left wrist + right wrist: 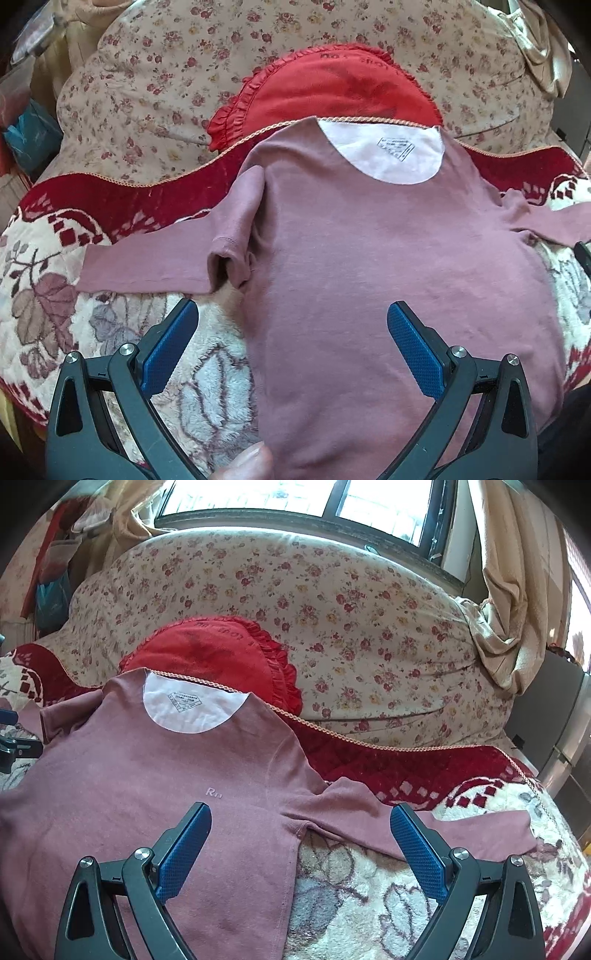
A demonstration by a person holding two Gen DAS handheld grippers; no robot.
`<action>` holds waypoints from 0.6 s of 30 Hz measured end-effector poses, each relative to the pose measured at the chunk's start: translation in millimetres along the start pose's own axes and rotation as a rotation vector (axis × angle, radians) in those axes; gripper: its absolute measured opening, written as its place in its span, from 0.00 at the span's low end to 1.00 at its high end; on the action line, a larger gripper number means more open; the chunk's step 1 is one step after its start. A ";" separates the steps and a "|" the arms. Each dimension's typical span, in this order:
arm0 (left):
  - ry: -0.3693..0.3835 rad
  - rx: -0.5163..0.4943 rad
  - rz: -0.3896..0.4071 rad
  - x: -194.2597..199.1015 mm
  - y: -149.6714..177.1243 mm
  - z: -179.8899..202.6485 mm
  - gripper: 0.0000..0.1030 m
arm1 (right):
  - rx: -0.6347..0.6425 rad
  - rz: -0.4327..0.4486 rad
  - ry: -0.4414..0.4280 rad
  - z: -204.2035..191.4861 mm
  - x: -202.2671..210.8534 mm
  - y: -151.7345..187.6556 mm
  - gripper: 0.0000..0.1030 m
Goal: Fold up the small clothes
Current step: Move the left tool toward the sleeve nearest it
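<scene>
Both my grippers sit nearest the lens, jaws wide apart and holding nothing: left gripper (291,317) hovers over the lower left part of the mauve shirt (369,258), right gripper (301,821) over its right side seam. Folding looks barely begun, I'd say: shirt is spread out flat, front up, on the floral blanket (44,295) covering what looks like a bed, body unfolded, right sleeve (461,830) stretched straight out past my right gripper's outer jaw. Only possible start is the left sleeve (147,266): it runs out beyond the left gripper's outer jaw, with a bunched pucker at the armpit, just ahead of the gap between those jaws, so it's rumpled, not folded. Left to do, in my judgement: both sleeves in, sides in, then hem up to collar. Shirt itself: long-sleeved, small, dusty mauve knit, thin and limp, mild wrinkles across the chest, white inner neck patch (384,155) with a printed label, far ahead of both jaw pairs. Tiny pale lettering on the chest (213,793) sits just ahead of the right gripper's inner jaw. Hem end runs under and behind the jaws toward me, can't see its edge. Beyond the collar lies a red frilled cushion (325,88), on a flowered sheet (369,609). Fingertip (255,461) shows at the bottom edge between the left jaws.
</scene>
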State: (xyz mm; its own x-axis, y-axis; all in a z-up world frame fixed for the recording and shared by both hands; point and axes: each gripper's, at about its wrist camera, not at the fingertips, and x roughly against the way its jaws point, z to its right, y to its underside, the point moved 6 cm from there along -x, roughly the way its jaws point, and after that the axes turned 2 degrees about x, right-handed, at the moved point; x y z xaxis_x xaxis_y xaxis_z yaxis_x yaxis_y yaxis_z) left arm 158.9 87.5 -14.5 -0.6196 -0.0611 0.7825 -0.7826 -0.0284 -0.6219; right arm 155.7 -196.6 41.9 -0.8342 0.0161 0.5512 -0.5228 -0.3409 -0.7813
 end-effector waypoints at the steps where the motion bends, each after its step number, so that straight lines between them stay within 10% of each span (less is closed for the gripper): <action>1: 0.016 0.008 -0.005 1.1 0.4 1.6 1.00 | -0.001 0.000 0.001 0.6 0.3 0.1 0.94; 18: -0.011 0.048 0.062 11.4 -5.0 -17.0 1.00 | 0.006 0.004 0.018 4.6 5.5 2.1 0.94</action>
State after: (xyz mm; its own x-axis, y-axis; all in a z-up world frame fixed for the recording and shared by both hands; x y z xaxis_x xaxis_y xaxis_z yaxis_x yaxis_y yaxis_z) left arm 154.8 104.0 -2.0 -0.6658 -0.0753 0.7424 -0.7389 -0.0724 -0.6700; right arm 150.8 -201.5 44.6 -0.8394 0.0322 0.5426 -0.5185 -0.3469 -0.7816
